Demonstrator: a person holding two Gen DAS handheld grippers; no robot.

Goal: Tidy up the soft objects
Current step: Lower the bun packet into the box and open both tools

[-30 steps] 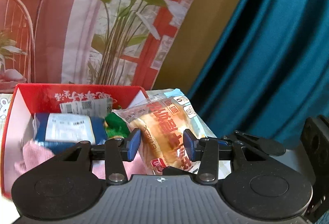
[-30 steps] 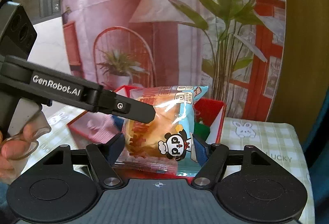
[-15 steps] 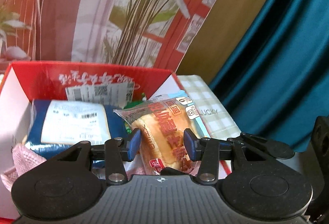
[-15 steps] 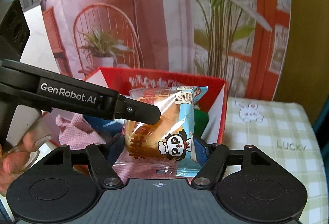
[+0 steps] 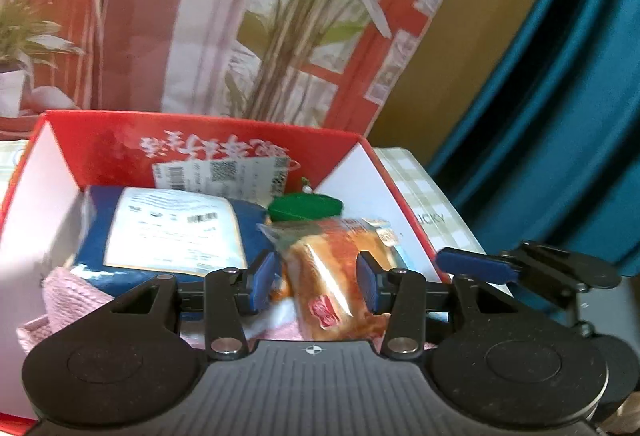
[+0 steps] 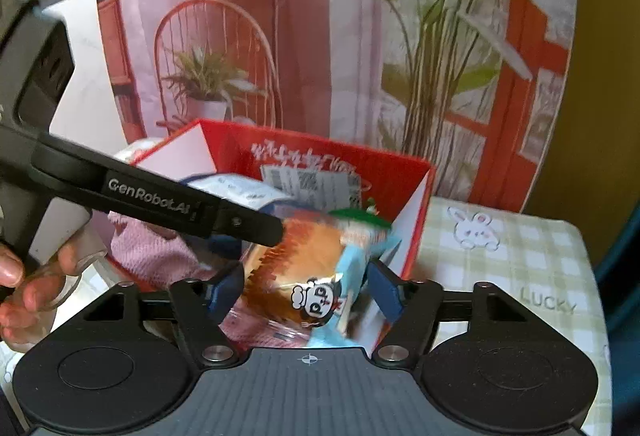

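Observation:
A wrapped bread bun (image 5: 336,276) lies tilted between the fingers of both grippers, low inside the red cardboard box (image 5: 200,151). My left gripper (image 5: 318,280) has its jaws spread with gaps beside the bun. My right gripper (image 6: 304,288) is also spread around the bun (image 6: 304,276), its blue pads apart from the wrapper. The box holds a blue packet (image 5: 172,236), a pink cloth (image 5: 68,296) and a green item (image 5: 304,207). The left gripper's arm (image 6: 160,195) crosses the right wrist view.
The box (image 6: 332,163) stands on a green checked tablecloth (image 6: 520,256) with a rabbit print. A printed backdrop with plants rises behind it. A teal curtain (image 5: 540,115) hangs at the right. A hand (image 6: 24,276) holds the left gripper's handle.
Both grippers have lowered the bun into the box and spread their jaws. The bun has tipped over and sunk between the fingers.

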